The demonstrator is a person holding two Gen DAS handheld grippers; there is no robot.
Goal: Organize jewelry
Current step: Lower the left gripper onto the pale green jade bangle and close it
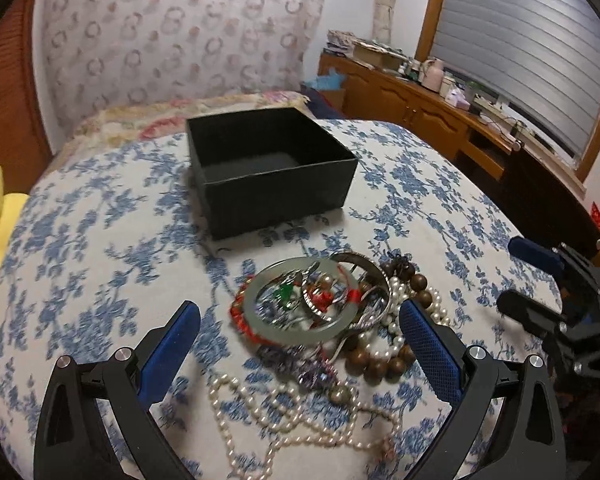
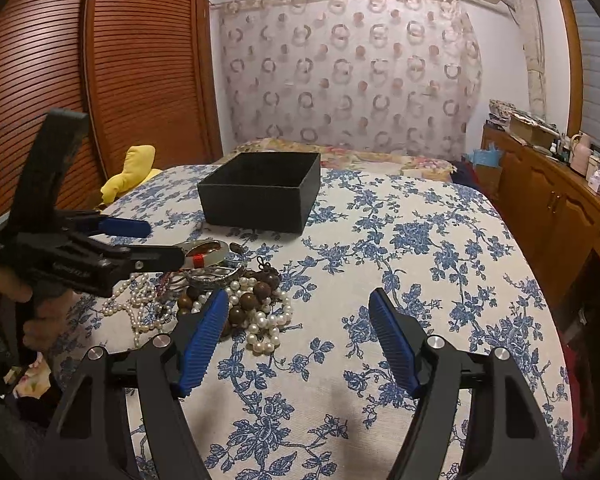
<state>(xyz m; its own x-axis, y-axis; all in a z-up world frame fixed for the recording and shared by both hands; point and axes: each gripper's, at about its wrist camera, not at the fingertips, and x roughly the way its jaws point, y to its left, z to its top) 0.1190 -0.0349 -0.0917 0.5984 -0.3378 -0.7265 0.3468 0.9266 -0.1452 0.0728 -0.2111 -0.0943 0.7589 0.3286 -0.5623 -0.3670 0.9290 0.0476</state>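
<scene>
The jewelry pile [image 1: 328, 320] is lying on a blue-flowered white cloth [image 1: 100, 272] covering the surface (whether bed or worktop underneath, I cannot tell), just in front of an open black box [image 1: 268, 168] that is sitting apart from it and looking empty as far as its floor shows. A pale green bangle [image 1: 300, 304] is resting on top of the heap, with a silver bangle [image 1: 374, 280] beside it, brown wooden beads [image 1: 380, 360] curling around the near right, and a white pearl necklace [image 1: 284, 420] trailing toward the camera.

The left claw [image 1: 300, 332] is hanging wide open over the pile, its blue pads [image 1: 432, 356] straddling the bangles and gripping nothing. The right claw [image 2: 300, 320] is also spread wide and holding nothing, its left pad next to the pearls and beads, the rest over bare cloth.

Pale lettering on the left gripper's body is showing in the right wrist view but is too blurred to read. A yellow cushion [image 2: 130, 172] is lying past the cloth's far left edge.
</scene>
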